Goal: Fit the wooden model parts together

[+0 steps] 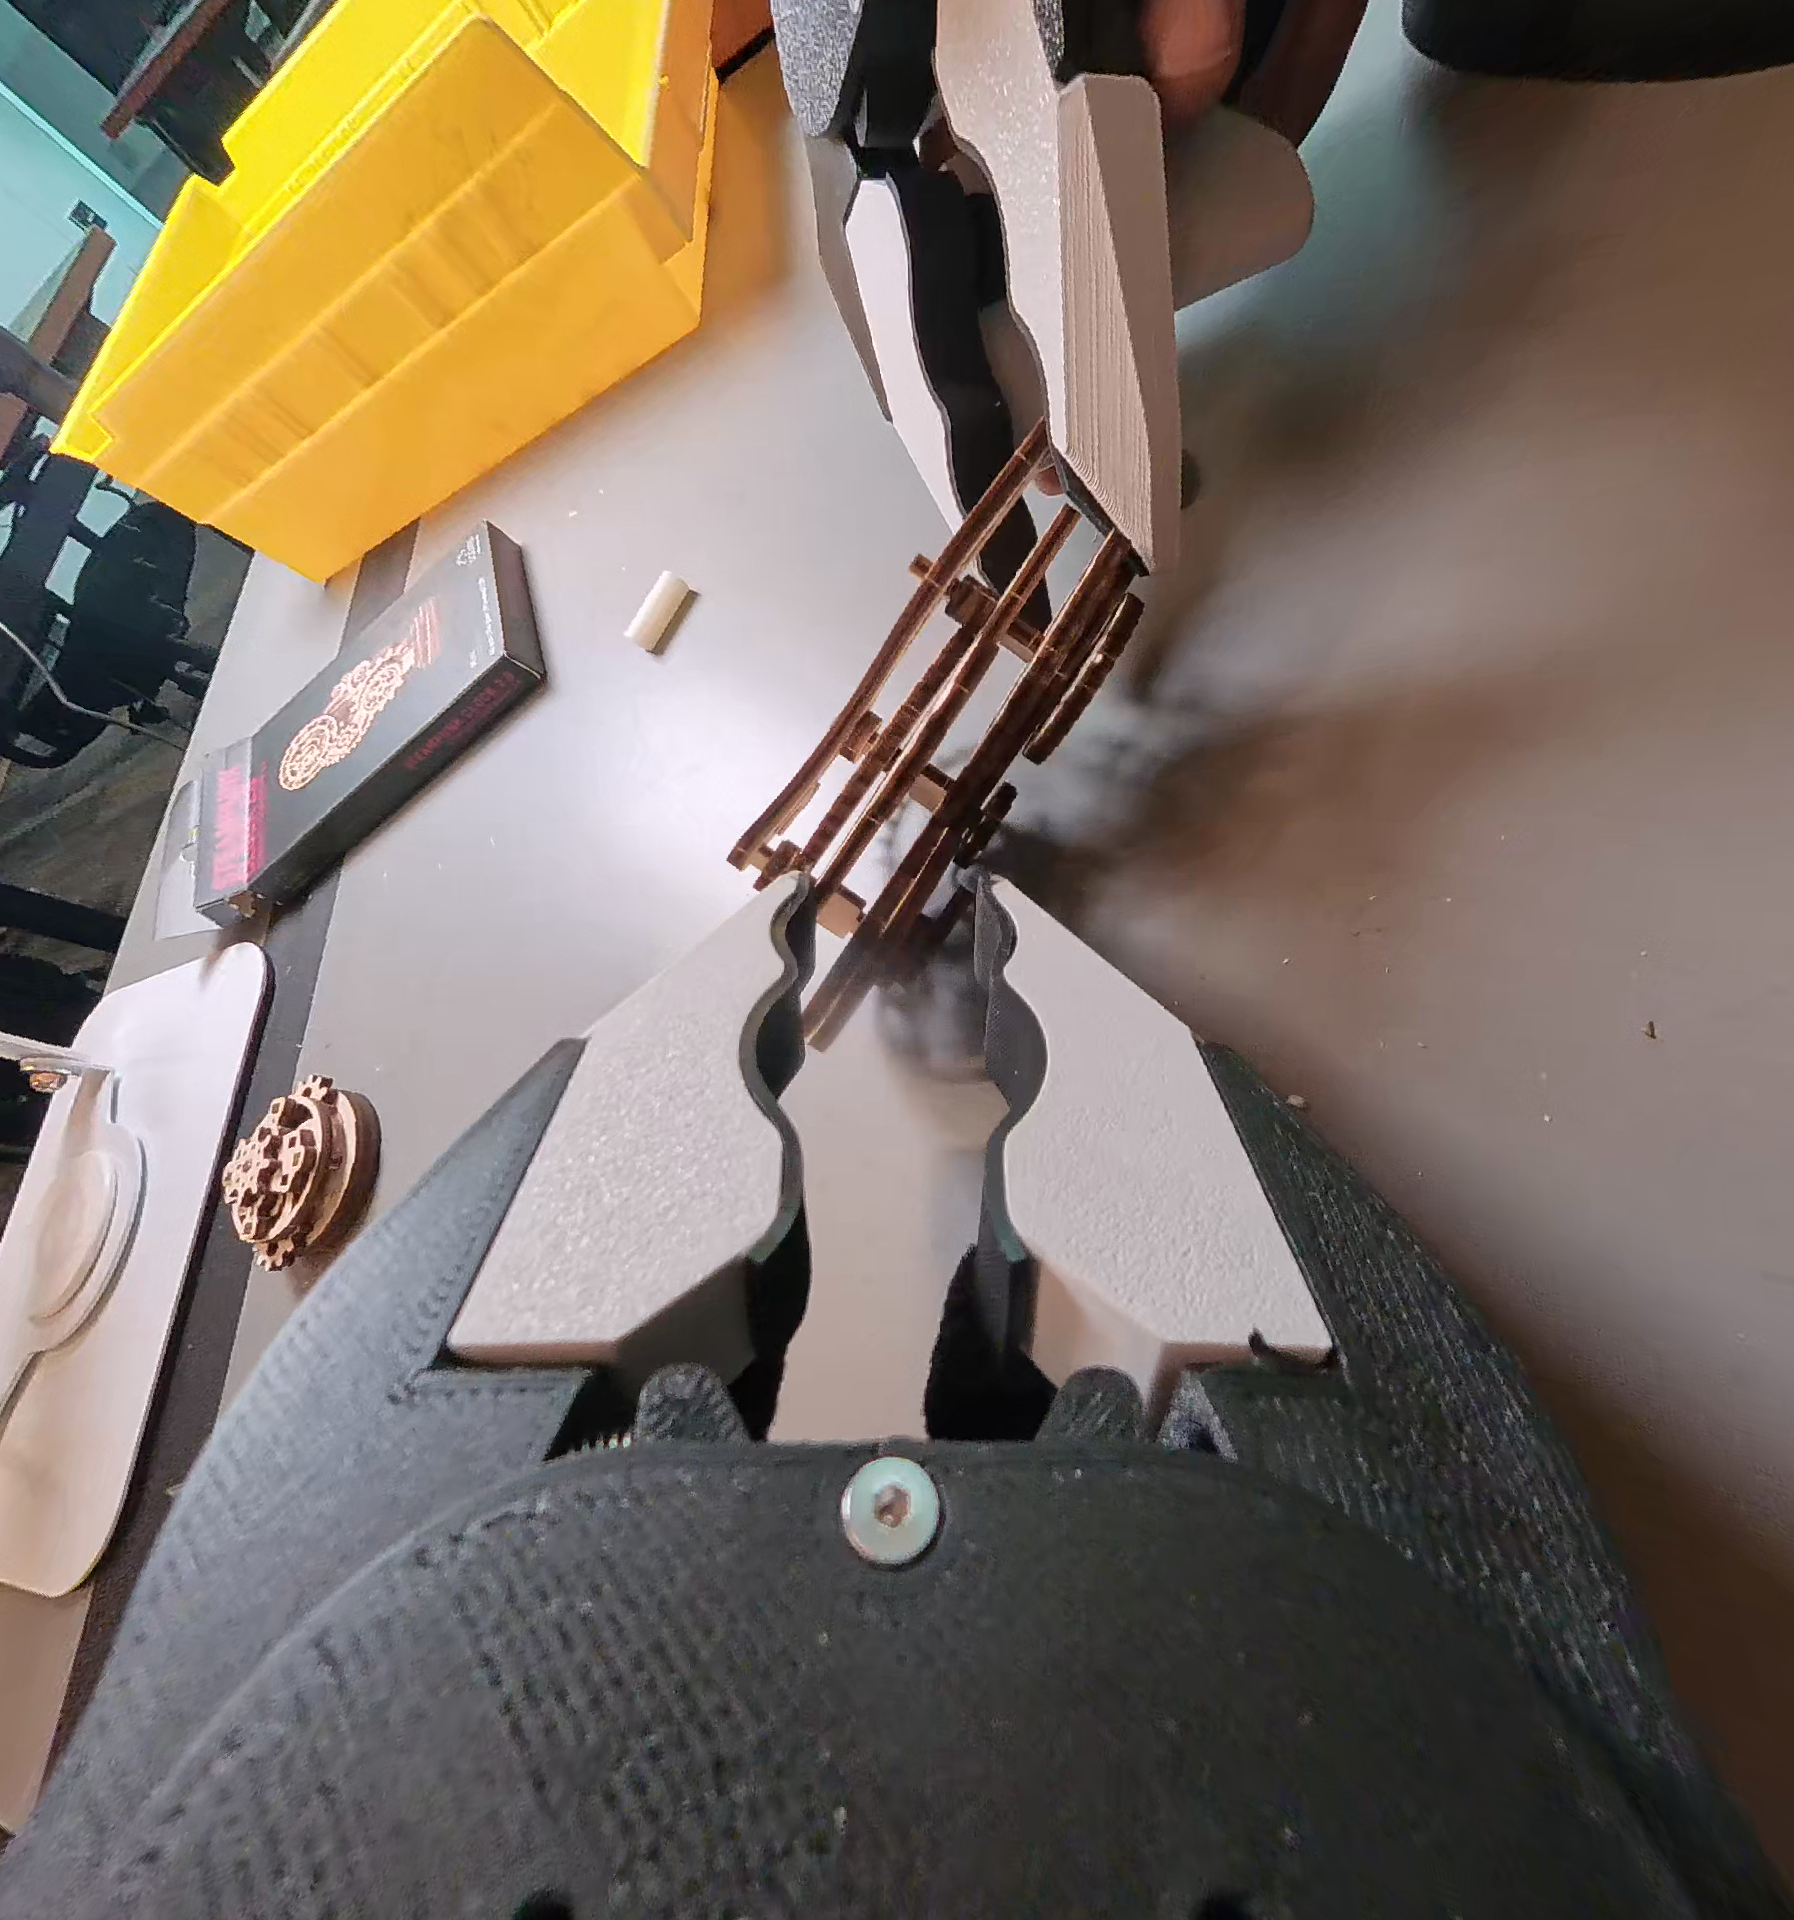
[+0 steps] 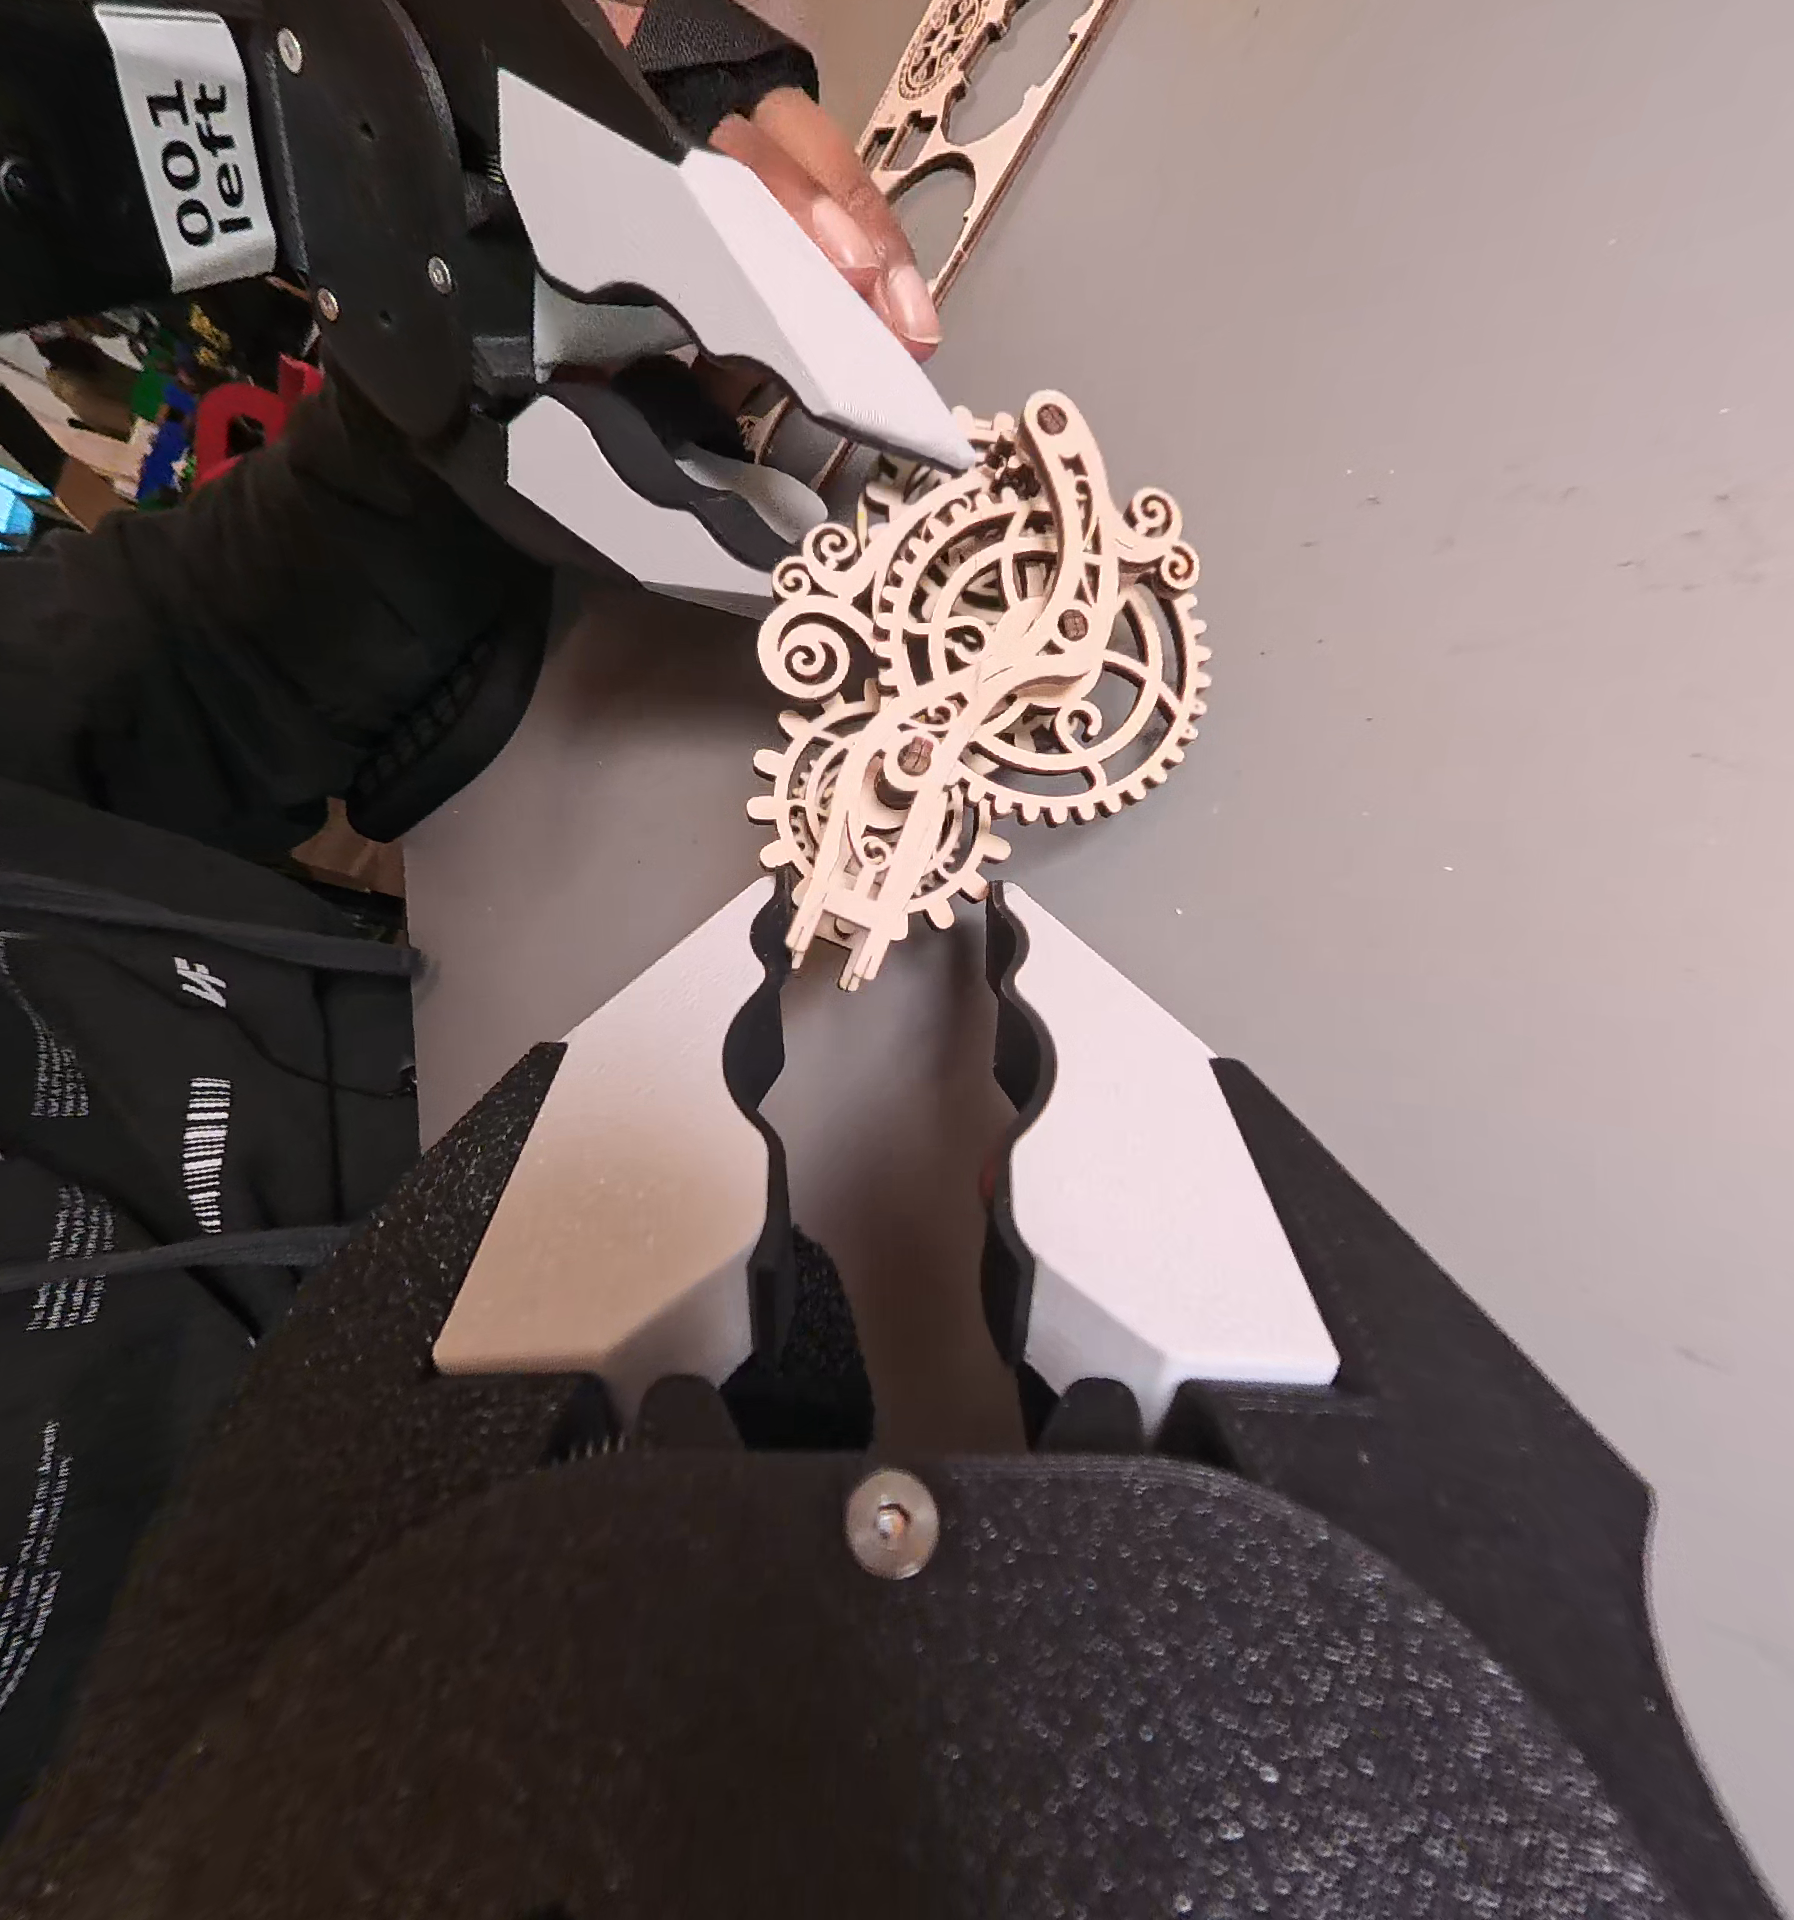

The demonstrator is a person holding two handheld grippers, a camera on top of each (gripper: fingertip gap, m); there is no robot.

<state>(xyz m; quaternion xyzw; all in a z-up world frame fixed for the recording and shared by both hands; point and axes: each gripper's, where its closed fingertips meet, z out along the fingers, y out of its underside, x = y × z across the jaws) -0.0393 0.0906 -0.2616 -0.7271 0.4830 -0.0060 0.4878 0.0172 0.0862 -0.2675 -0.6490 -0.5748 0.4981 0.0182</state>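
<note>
Right wrist view: the right gripper (image 2: 888, 925) has the foot of the wooden gear model (image 2: 976, 675) between its narrowly set jaws, the gear rims touching both pads (image 2: 768, 935), lifted over the grey table (image 2: 1495, 623). At the model's far end the left gripper (image 2: 872, 499) closes on its edge. In the left wrist view, that model (image 1: 934, 727) spans both grippers edge-on; a small gear part (image 1: 295, 1184), black box (image 1: 373, 717) and yellow bins (image 1: 405, 312) lie beyond.

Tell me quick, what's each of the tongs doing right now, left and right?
Left tongs: closed on one end of the wooden gear model.
Right tongs: closed on the other end of the same model.
</note>
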